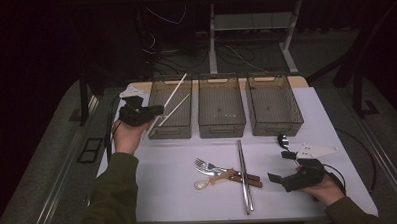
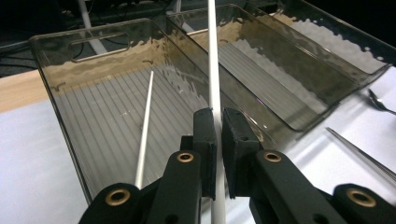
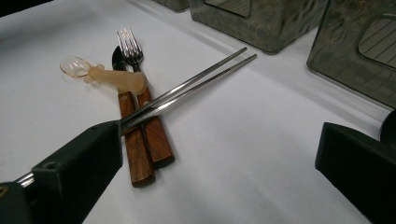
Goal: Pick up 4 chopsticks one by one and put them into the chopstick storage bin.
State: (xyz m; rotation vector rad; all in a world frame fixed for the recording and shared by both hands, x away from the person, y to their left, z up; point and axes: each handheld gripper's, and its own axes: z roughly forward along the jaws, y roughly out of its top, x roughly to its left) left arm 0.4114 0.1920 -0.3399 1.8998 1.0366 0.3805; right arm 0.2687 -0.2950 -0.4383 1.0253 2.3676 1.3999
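My left gripper (image 1: 158,111) (image 2: 218,117) is shut on a white chopstick (image 1: 175,92) (image 2: 212,56). The stick slants up over the left clear bin (image 1: 169,131) (image 2: 100,126). A second white chopstick (image 1: 177,107) (image 2: 145,116) lies inside that bin. My right gripper (image 1: 282,167) (image 3: 219,135) rests open near the table's front right, with nothing between its jaws. A pair of metal chopsticks (image 1: 244,175) (image 3: 196,81) lies just left of it.
Two more clear bins, a middle one (image 1: 222,127) and a right one (image 1: 276,129), stand in the row. A fork and a knife with wooden handles (image 1: 234,176) (image 3: 140,140) and a small translucent spoon (image 1: 203,183) (image 3: 77,66) lie under the metal chopsticks. A dark spoon (image 1: 283,138) (image 2: 379,101) lies at the right.
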